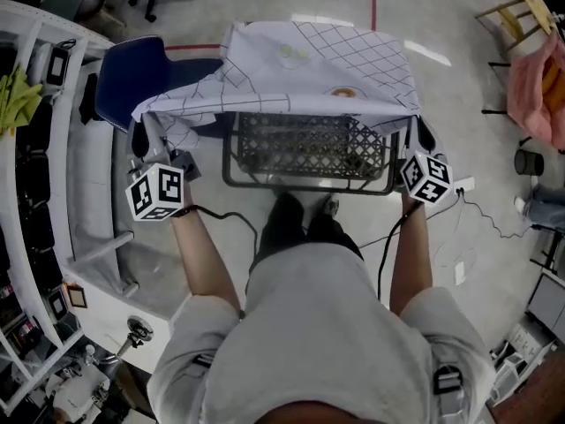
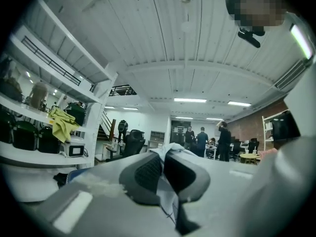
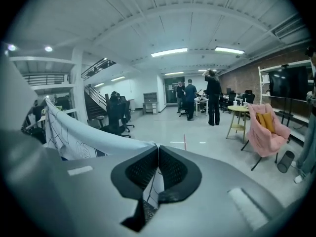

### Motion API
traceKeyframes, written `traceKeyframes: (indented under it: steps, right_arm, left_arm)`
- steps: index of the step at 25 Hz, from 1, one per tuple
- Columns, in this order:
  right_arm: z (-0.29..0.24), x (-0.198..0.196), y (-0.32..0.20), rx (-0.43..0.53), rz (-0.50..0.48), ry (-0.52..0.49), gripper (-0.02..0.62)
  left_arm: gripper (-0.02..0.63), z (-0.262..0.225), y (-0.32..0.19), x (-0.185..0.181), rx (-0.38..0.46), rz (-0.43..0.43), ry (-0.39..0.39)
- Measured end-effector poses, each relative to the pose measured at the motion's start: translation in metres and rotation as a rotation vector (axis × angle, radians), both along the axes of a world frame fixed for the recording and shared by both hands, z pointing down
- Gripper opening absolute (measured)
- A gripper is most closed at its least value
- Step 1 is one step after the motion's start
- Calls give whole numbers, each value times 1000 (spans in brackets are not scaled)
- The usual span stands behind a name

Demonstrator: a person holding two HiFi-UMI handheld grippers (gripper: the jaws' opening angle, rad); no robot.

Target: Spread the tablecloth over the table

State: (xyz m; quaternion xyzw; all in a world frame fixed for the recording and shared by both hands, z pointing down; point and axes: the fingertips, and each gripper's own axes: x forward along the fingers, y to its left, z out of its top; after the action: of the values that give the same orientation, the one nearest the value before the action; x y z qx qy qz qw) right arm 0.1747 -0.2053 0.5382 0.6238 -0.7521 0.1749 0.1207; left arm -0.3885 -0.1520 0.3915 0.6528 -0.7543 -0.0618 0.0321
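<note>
Novice: Tablecloth [image 1: 318, 69] first. Where is it at this moment?

Coach: Up off the wire-mesh table [image 1: 309, 186], held like a canopy. Its near hem runs fairly straight between the two grippers, and the rest billows out toward the far side. The mesh top shows bare beneath the hem.

Novice: And the grip?

Coach: The left gripper [image 2: 163, 158] has its jaws pinched on a fold of cloth at the near left corner. The right gripper [image 3: 158, 149] has its jaws pressed together on the hem at the near right corner. Both have fabric between the pads.

Novice: So how do I lay it down well?

Coach: I'd bring both hands down together and level, so the hem doesn't skew. Hold just enough tension to stop the middle sagging, and draw the cloth toward you until the near edge overhangs the near rim. Use the printed grid as a guide: its lines should run parallel with the table's edge. Release only once the cloth rests on the mesh.

Novice: Anything to watch?

Coach: The left side droops close to the blue chair [image 1: 132, 82] and could catch there. A loose fold might also snag on the wire. The cloth itself hides the overhang at the far side.
</note>
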Motion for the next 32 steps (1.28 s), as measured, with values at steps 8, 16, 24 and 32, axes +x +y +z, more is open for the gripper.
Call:
traceKeyframes:
  steps: [8, 16, 24, 32]
  right_arm:
    - [-7, -31, -13, 21, -136, -45, 8]
    - [-11, -53, -75, 29, -173, -30, 8]
    - [-52, -44, -193, 48, -86, -33, 8]
    - [-182, 64, -230, 308, 128, -14, 8]
  left_arm:
    - [25, -28, 34, -9, 14, -127, 5]
    - [26, -6, -55, -3, -61, -48, -30]
    - [26, -37, -251, 13, -71, 79, -18]
    - [26, -206, -327, 68, 230, 303, -154]
